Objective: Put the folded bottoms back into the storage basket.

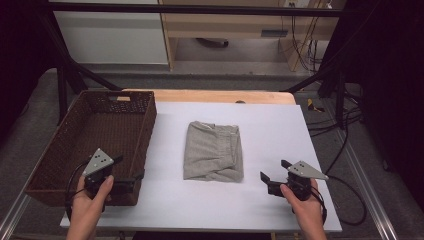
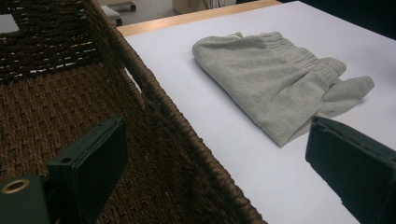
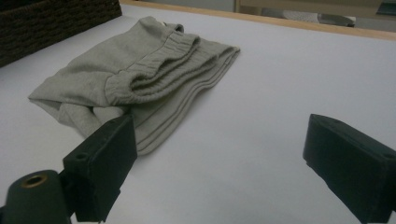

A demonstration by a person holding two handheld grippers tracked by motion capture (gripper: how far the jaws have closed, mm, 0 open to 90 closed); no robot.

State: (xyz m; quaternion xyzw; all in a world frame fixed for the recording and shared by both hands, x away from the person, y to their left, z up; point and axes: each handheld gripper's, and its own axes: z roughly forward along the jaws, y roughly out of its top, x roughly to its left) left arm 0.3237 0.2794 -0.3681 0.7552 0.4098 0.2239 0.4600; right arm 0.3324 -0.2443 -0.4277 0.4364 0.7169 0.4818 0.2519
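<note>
A folded grey garment (image 1: 213, 151) with an elastic waistband lies in the middle of the white table cover (image 1: 280, 130). It also appears in the left gripper view (image 2: 271, 79) and the right gripper view (image 3: 140, 70). A brown wicker basket (image 1: 146, 132) stands at the left, with nothing visible inside. My left gripper (image 1: 129, 168) is open at the basket's near right corner, its jaws astride the basket wall (image 2: 177, 121). My right gripper (image 1: 275, 170) is open too, low over the cover to the right of the garment and apart from it (image 3: 226, 163). Both hold nothing.
The table's wooden far edge (image 1: 210, 96) shows beyond the cover. A black frame bar (image 1: 200, 9) crosses the top and cables (image 1: 345, 120) hang at the right. A corner of the basket (image 3: 56, 23) sits beyond the garment in the right gripper view.
</note>
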